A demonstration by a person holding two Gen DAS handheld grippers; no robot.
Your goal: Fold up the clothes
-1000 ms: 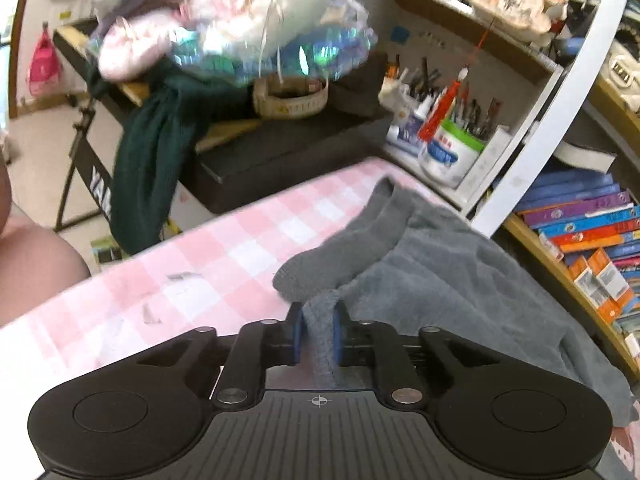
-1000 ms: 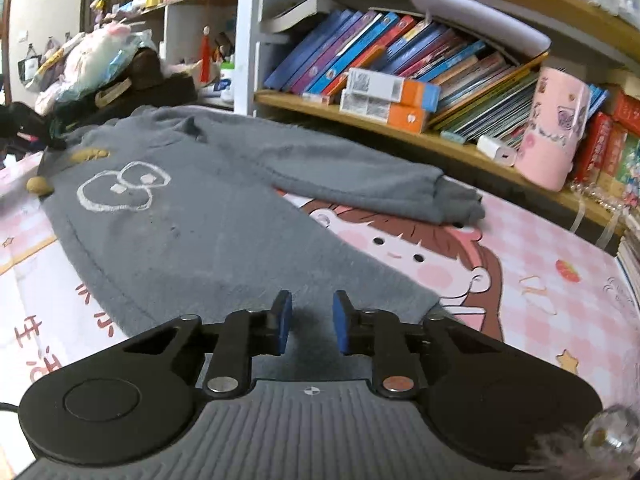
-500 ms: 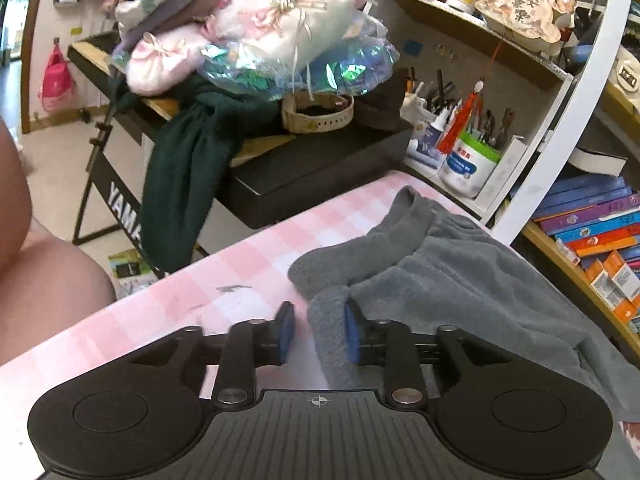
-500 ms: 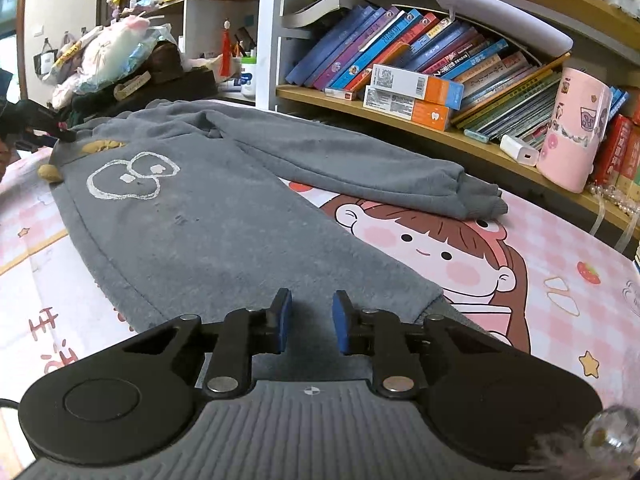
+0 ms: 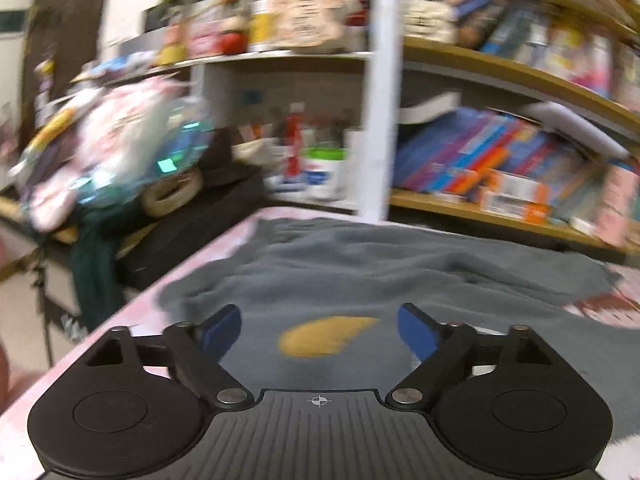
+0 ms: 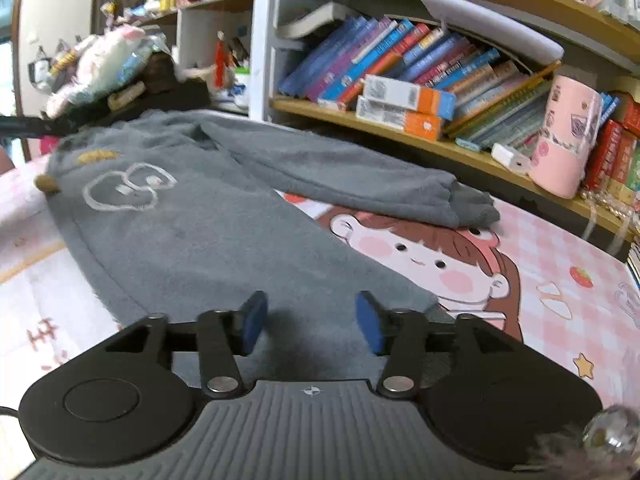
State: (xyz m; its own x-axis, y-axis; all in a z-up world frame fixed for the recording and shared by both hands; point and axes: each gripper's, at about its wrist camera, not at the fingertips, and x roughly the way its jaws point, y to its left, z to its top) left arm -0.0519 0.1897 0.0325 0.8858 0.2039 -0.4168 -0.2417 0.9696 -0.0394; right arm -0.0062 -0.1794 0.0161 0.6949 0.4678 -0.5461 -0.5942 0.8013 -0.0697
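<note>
A grey fleece pair of trousers (image 6: 208, 232) lies flat on the pink cartoon table mat (image 6: 540, 280), with a white bow outline (image 6: 128, 188) near the waist and one leg (image 6: 360, 176) stretched toward the shelf. My right gripper (image 6: 310, 322) is open and empty over the near leg's hem. My left gripper (image 5: 320, 334) is open and empty just above the waist end (image 5: 360, 264), over a tan patch (image 5: 324, 338). The left wrist view is motion-blurred.
A bookshelf (image 6: 400, 72) full of books runs along the table's far edge, with a pink cup (image 6: 564, 136) on it. A black keyboard stand piled with plush toys and a green cloth (image 5: 96, 264) stands past the table's left end.
Both grippers have opened and let go of the grey trousers. The left gripper has swung right, now facing along the garment toward the bookshelf. The trousers lie flat.
</note>
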